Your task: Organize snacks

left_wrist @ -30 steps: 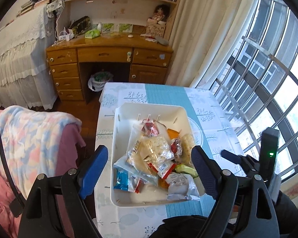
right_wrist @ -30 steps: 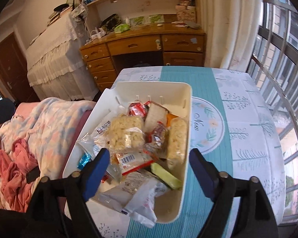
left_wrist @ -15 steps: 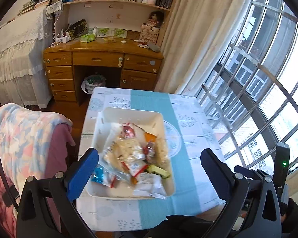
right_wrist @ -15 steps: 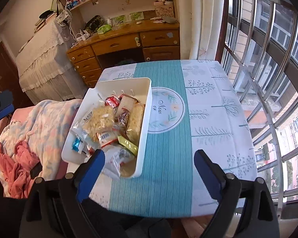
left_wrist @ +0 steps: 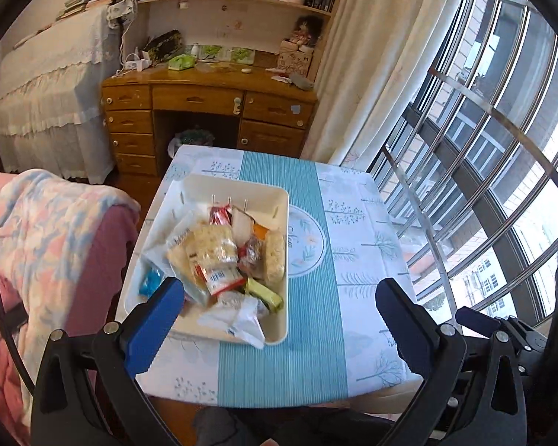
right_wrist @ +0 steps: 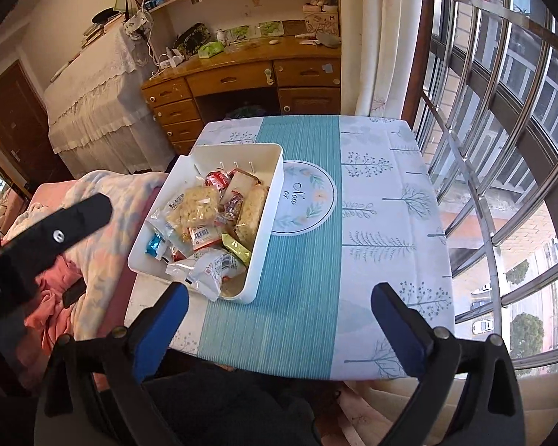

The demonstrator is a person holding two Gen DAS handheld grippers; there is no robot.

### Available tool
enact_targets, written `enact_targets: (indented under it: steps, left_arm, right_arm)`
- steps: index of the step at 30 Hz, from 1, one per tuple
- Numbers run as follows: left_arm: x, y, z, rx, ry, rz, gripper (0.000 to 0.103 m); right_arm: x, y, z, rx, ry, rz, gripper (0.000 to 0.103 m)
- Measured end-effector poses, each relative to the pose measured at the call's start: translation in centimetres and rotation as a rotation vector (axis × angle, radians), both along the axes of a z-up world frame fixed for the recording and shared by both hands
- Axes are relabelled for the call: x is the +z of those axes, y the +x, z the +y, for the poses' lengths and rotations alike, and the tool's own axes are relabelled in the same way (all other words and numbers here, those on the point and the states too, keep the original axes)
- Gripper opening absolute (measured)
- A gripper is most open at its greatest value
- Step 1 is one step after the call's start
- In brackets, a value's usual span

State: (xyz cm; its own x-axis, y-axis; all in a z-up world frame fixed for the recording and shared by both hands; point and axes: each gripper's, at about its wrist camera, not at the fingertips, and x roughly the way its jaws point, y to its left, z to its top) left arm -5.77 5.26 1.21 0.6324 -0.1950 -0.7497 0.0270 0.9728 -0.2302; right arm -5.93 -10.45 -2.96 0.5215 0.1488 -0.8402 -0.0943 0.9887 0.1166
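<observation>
Left view: my left gripper jaws spread, empty, just widened. Tray of snacks on table's left side, long axis toward desk. Now farther off than before.

Right view: my right gripper wide, empty, jaws just opening. Tray angled left, smaller than earlier.

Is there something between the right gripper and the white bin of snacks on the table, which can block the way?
Nothing visible blocks it. The right gripper is open with nothing between its jaws; only bare tablecloth lies before the white bin. The left gripper is off to the left side.
</observation>
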Motion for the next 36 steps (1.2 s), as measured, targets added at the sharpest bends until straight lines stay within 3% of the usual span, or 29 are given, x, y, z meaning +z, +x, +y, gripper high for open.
enact_targets:
  steps: [10, 36]
  left_arm:
    - [-0.3, -1.8, -2.8, 0.056, 0.035, -0.007, 0.102]
    - [0.7, -1.0, -5.2, -0.002, 0.09, -0.025, 0.102]
  right_arm:
    - [-0.1, -1.3, -1.9, -0.001, -0.011, -0.043, 0.1]
    - [-0.5, -1.1, -3.5, -0.037, 0.036, -0.023, 0.103]
